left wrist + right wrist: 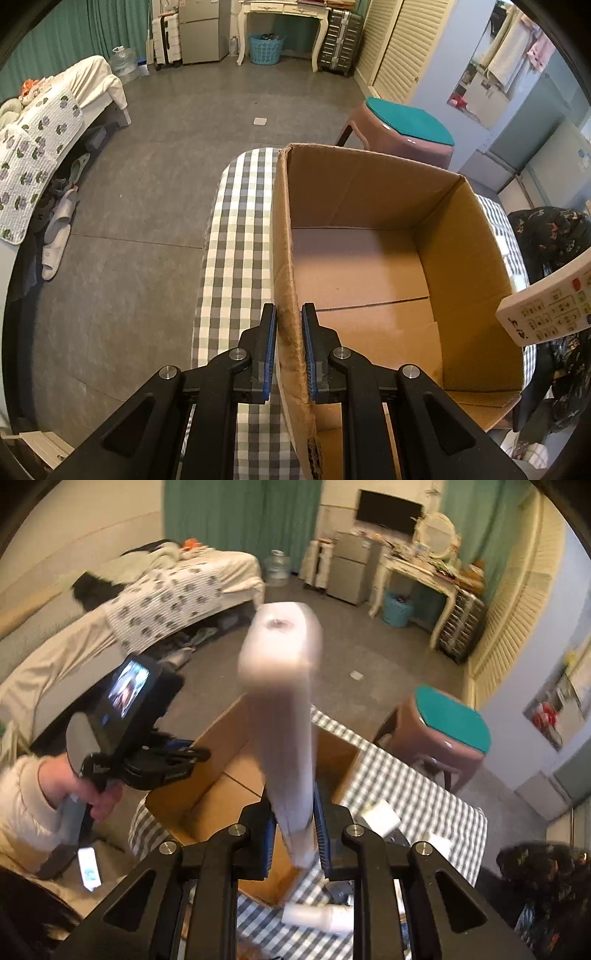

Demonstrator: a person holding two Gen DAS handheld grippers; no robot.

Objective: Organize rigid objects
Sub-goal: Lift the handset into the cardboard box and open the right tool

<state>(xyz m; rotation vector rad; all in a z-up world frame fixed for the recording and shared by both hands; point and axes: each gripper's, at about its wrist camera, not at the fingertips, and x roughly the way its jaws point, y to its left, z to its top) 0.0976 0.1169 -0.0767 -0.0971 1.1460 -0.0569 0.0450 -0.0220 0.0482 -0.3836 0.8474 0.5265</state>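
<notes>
**Two grippers: one is pinching the box wall, one is holding a remote**

The left gripper [289,317] is pinching the near wall of the cardboard box [369,258]. One black finger is sitting outside the wall and the other is sitting inside, and the blue pads [272,350] are pressing on the brown card, so the jaws are almost shut. Just past the fingers the box is standing open and nothing is lying on its floor. The box is resting on a table with a checked cloth [236,221], which is showing to the left of the gripper. Farther off and to the right, a pink stool with a green top [406,125] is standing on the grey floor. At the far right edge, the button end of a white remote [550,306] is poking into view above the box's right wall.

The right gripper [291,812] is squeezing that same remote [284,701] low down between its pads, so its jaws are narrow too. The remote is standing up and away from the fingers and is looking blurry. Behind and below it the box is sitting open. To the left, a hand [74,786] in a pale sleeve is holding the other gripper at the box. Close under the fingers, a white tube [317,917] is lying on the cloth, and a white block [380,812] is lying just to the right.
</notes>
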